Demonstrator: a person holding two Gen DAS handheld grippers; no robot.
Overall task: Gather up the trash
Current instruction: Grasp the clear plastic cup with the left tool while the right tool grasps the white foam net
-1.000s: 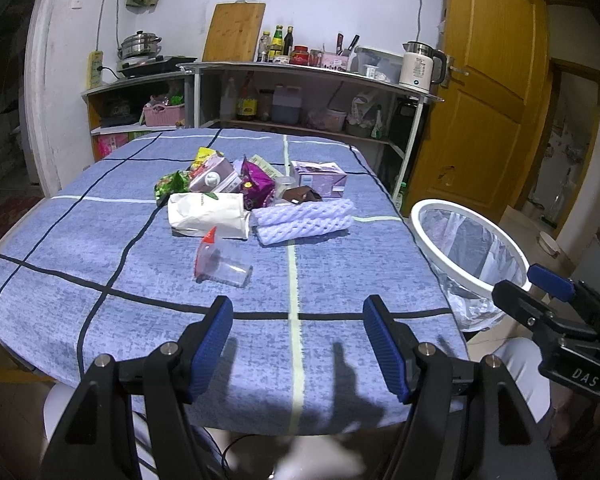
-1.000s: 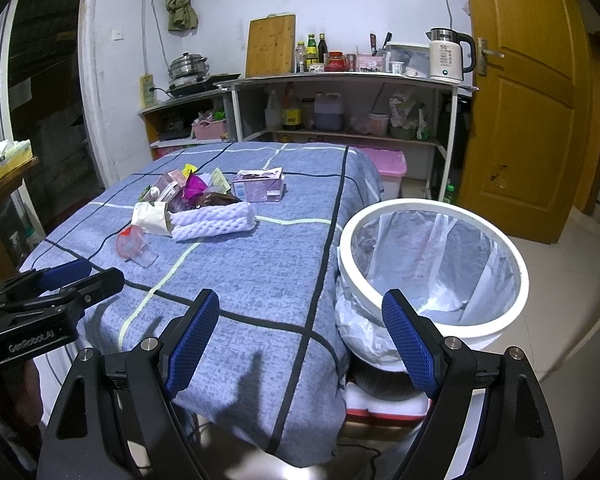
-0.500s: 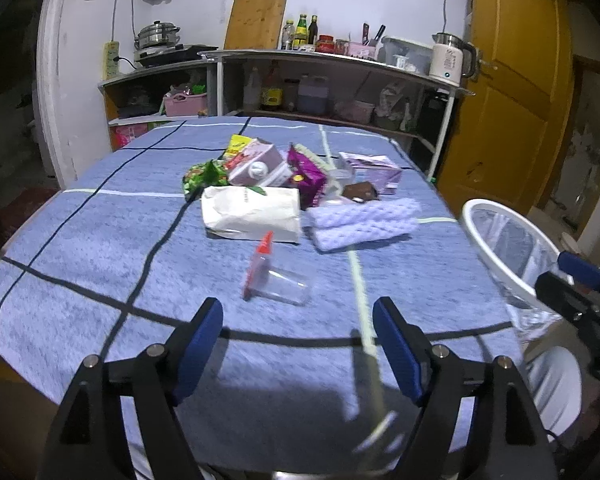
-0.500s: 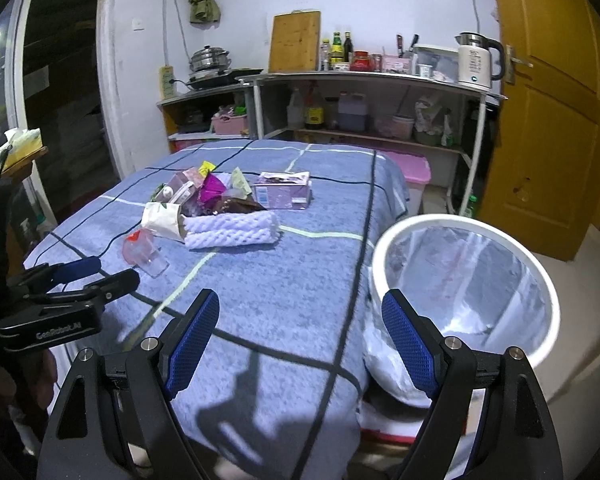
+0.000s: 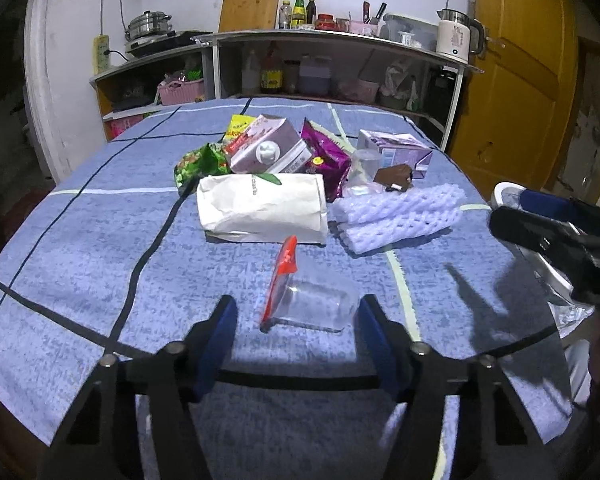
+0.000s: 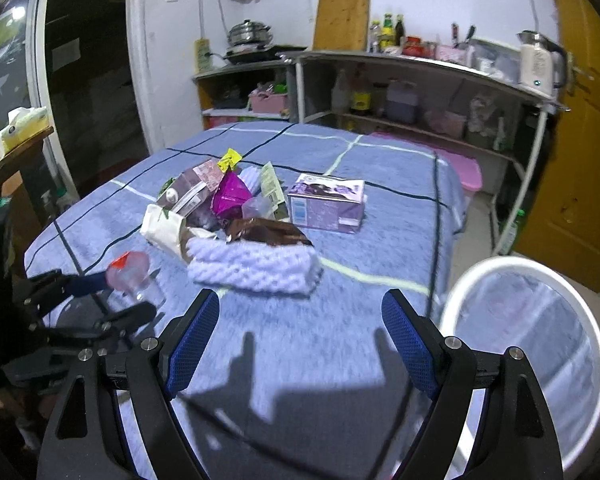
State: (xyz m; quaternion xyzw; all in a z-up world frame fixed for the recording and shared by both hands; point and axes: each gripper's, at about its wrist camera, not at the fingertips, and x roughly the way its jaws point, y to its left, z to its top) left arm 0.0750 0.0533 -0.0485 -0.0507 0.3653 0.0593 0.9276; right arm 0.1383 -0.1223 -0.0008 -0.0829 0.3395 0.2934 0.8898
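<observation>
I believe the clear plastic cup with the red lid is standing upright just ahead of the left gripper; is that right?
Not quite: the clear plastic cup lies on its side, its red lid hinged open, just ahead of the left gripper, whose jaws are closing around it. The left wrist view shows this.

Dim indoor light, fisheye warp, right view motion-blurred.

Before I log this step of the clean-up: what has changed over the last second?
The left gripper has come forward and down to the clear plastic cup, which now lies between its closing jaws, not yet clamped. The right gripper, open and empty, swung from the trash bin toward the foam net. The trash pile and bin stayed put.
</observation>
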